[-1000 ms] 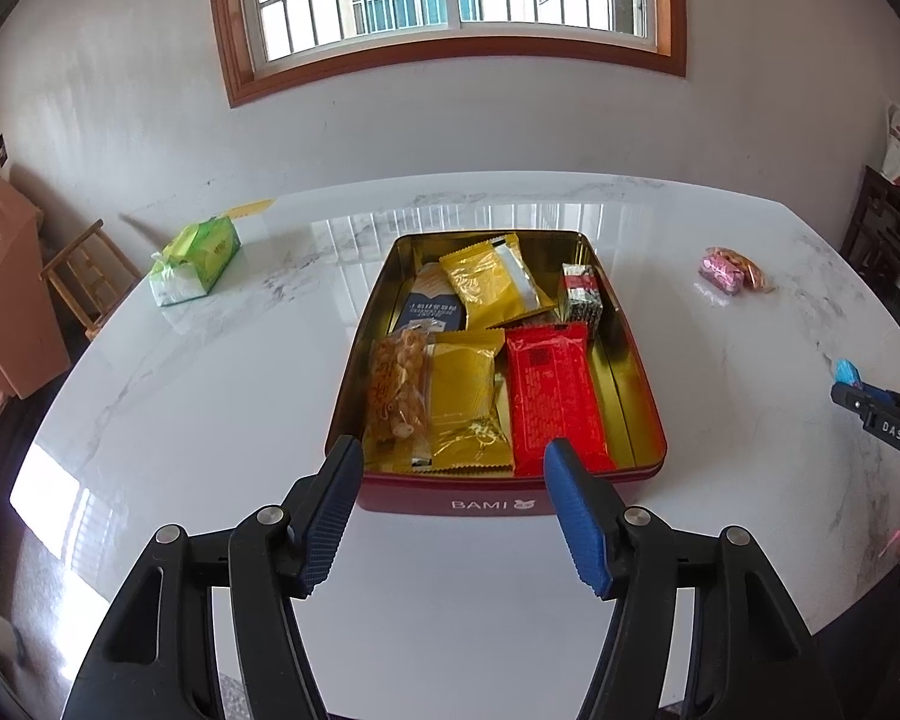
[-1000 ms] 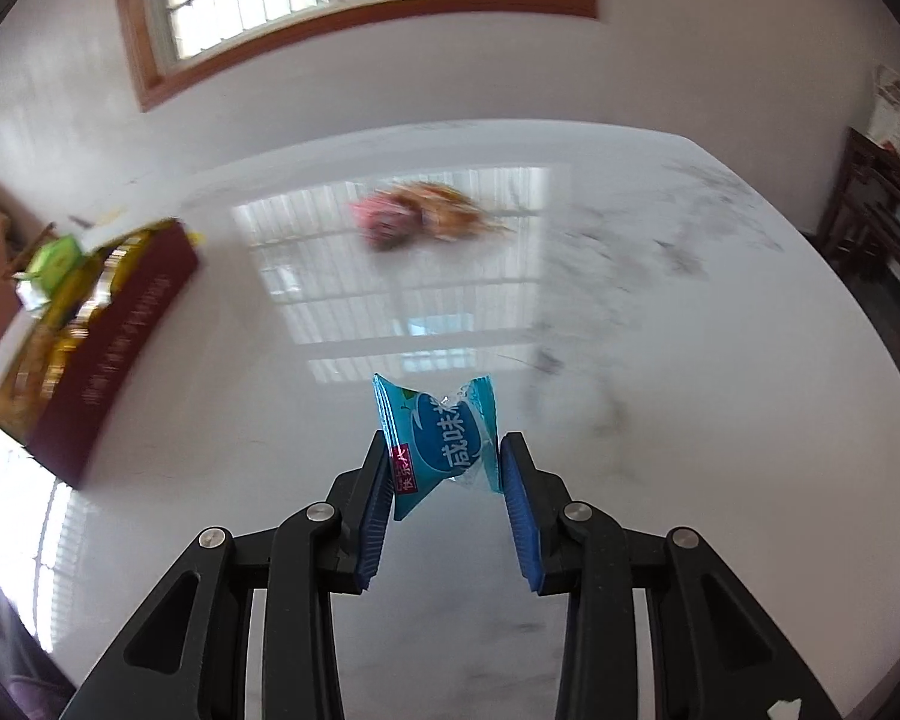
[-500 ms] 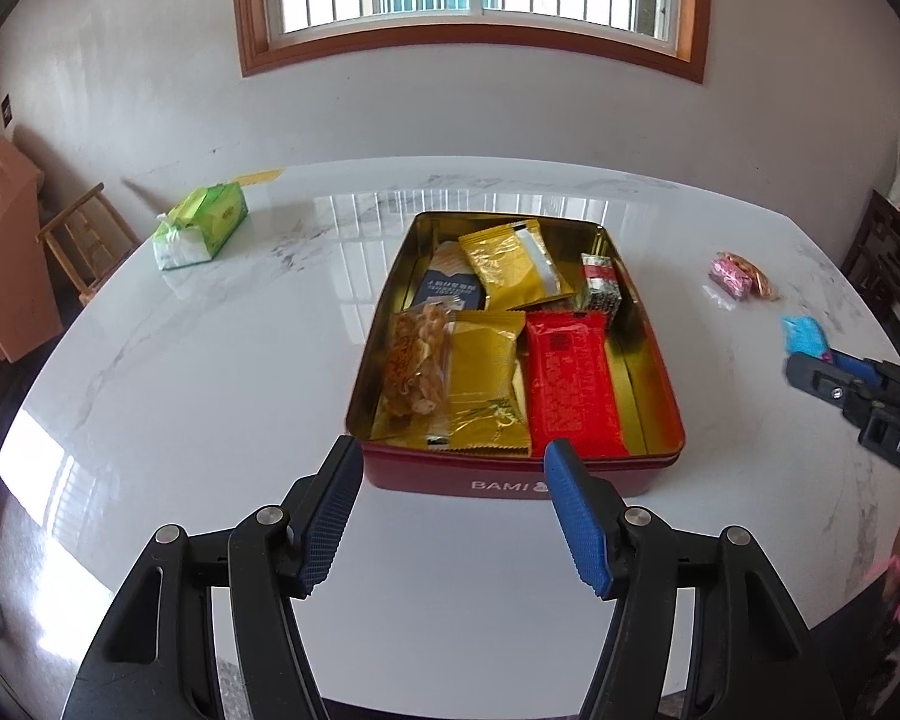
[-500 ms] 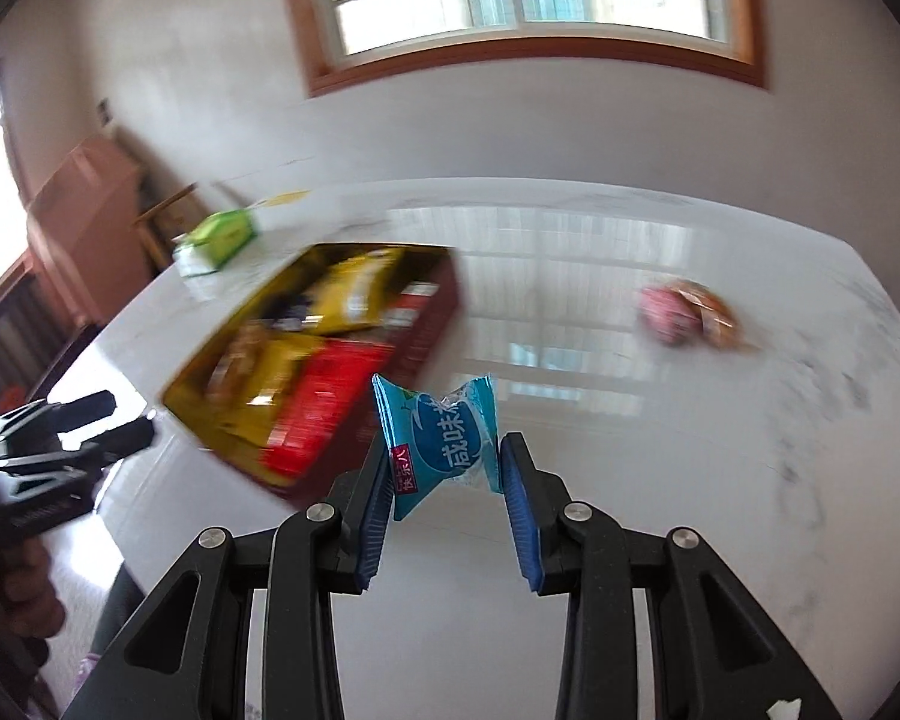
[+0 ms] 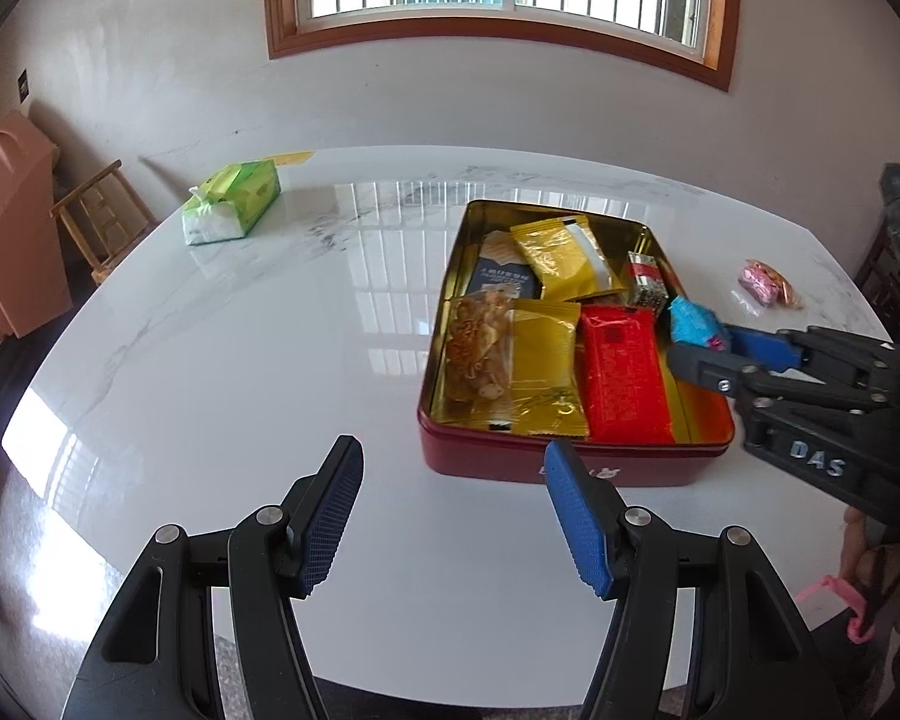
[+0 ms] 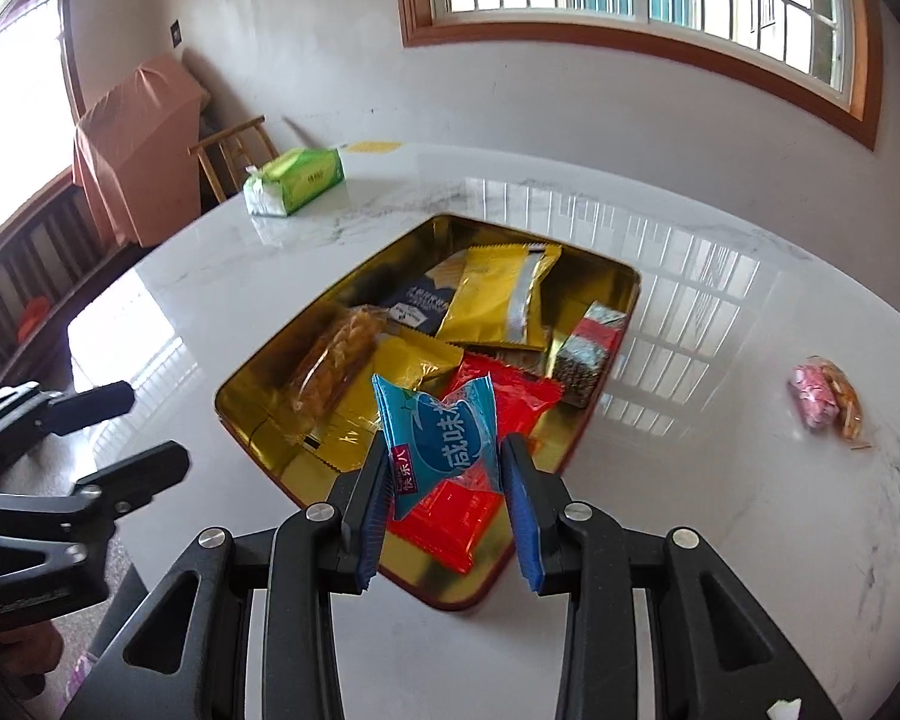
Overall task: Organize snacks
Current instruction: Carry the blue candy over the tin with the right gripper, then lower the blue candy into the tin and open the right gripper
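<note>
A red tin with a gold inside (image 5: 576, 468) (image 6: 624, 294) stands on the white marble table and holds several snack packets, among them a red one (image 5: 624, 372) (image 6: 450, 516) and gold ones (image 5: 561, 258). My right gripper (image 6: 444, 480) (image 5: 705, 339) is shut on a blue snack packet (image 6: 438, 438) (image 5: 693, 321) and holds it above the tin's right side. My left gripper (image 5: 453, 510) is open and empty, just in front of the tin's near left wall.
A pink snack packet (image 5: 765, 282) (image 6: 825, 399) lies on the table to the right of the tin. A green tissue pack (image 5: 234, 201) (image 6: 297, 180) sits at the far left. A wooden chair (image 5: 99, 216) and a covered cabinet (image 6: 138, 144) stand beyond the table's left edge.
My right gripper has carried the blue packet leftward from the bare table to above the tin's right side. My left gripper has drifted left and back; it stays open.
</note>
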Demonstrator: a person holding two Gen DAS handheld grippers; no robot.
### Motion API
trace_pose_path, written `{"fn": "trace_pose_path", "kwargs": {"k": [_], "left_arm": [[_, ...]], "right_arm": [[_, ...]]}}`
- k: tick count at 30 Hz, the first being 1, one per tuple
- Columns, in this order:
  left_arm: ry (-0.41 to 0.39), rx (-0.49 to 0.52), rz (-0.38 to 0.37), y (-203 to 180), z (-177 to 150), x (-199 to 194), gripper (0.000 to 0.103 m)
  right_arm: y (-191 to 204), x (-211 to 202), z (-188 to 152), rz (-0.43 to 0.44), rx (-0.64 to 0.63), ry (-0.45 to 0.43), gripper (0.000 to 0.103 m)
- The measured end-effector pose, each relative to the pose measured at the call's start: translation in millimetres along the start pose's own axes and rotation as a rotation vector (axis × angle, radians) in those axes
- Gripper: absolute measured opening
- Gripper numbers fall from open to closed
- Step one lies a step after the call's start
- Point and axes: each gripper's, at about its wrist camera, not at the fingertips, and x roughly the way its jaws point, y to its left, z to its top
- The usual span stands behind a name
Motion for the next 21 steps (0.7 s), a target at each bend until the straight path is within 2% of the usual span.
{"fn": "trace_pose_path", "kwargs": {"k": [7, 21], "left_arm": [[0.002, 0.010, 0.009, 1.5, -1.4, 3.3, 0.064], [0.011, 0.036, 0.021, -2.3, -4.0, 7.0, 0.064]], "right_arm": [[0.0, 16.9, -1.3, -0.011, -0.003, 0.040, 0.033], [5.7, 30.8, 2.9, -0.013, -0.018, 0.065, 0.037]]}}
